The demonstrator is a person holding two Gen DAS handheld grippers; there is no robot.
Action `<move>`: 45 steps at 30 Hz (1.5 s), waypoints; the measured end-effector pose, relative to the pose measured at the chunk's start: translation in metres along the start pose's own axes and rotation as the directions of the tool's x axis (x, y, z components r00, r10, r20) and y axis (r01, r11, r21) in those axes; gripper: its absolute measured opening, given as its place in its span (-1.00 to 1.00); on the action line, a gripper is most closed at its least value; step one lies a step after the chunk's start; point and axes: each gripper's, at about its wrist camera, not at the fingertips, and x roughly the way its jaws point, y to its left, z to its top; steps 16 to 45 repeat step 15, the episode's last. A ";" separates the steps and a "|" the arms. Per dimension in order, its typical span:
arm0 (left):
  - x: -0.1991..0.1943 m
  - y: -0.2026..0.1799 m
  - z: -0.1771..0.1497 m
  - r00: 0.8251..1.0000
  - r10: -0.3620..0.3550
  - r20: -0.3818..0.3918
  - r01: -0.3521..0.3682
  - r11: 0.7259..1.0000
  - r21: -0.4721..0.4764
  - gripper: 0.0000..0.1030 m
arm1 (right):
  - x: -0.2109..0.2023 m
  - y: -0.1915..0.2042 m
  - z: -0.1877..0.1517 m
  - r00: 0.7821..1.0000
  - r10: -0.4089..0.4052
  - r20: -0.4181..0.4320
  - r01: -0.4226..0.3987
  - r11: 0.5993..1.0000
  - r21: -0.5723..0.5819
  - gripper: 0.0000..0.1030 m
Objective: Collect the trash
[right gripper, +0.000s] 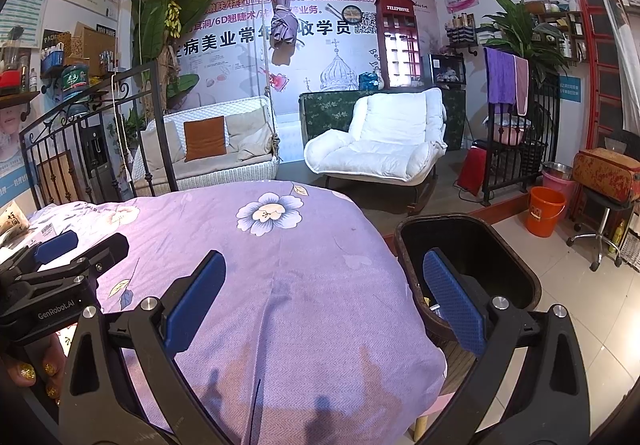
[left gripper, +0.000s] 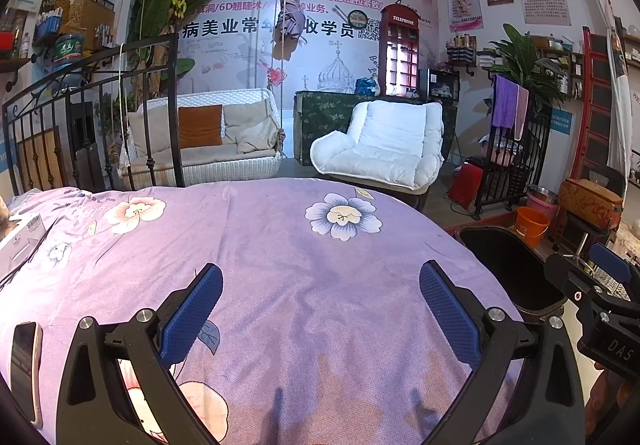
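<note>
Both grippers, left gripper [left gripper: 321, 319] and right gripper [right gripper: 326, 303], had fingers spread and empty, bin [right gripper: 520, 265] looked loaded, paper scraps [right gripper: 14, 223] remained far left.

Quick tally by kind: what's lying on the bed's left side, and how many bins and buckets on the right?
Phone: 1
White box: 1
Snack packet: 1
Black bin: 1
Orange bucket: 1
Pink bucket: 1
Total: 6

Your two grippers [left gripper: 320, 317] [right gripper: 320, 301] are black with bumpy blue pads [left gripper: 192, 319], silver screws, and your nails [right gripper: 22, 369] glitter gold.
</note>
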 end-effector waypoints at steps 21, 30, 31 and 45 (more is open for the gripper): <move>0.000 -0.003 -0.002 1.000 -0.003 -0.004 0.003 1.000 -0.002 0.90 | 0.000 0.001 -0.001 1.000 -0.001 -0.001 0.001 1.000 0.003 0.90; 0.000 -0.003 -0.002 1.000 -0.003 -0.004 0.003 1.000 -0.002 0.90 | 0.000 0.001 -0.001 1.000 -0.001 -0.001 0.001 1.000 0.003 0.90; 0.000 -0.003 -0.002 1.000 -0.003 -0.004 0.003 1.000 -0.002 0.90 | 0.000 0.001 -0.001 1.000 -0.001 -0.001 0.001 1.000 0.003 0.90; 0.000 -0.003 -0.002 1.000 -0.003 -0.004 0.003 1.000 -0.002 0.90 | 0.000 0.001 -0.001 1.000 -0.001 -0.001 0.001 1.000 0.003 0.90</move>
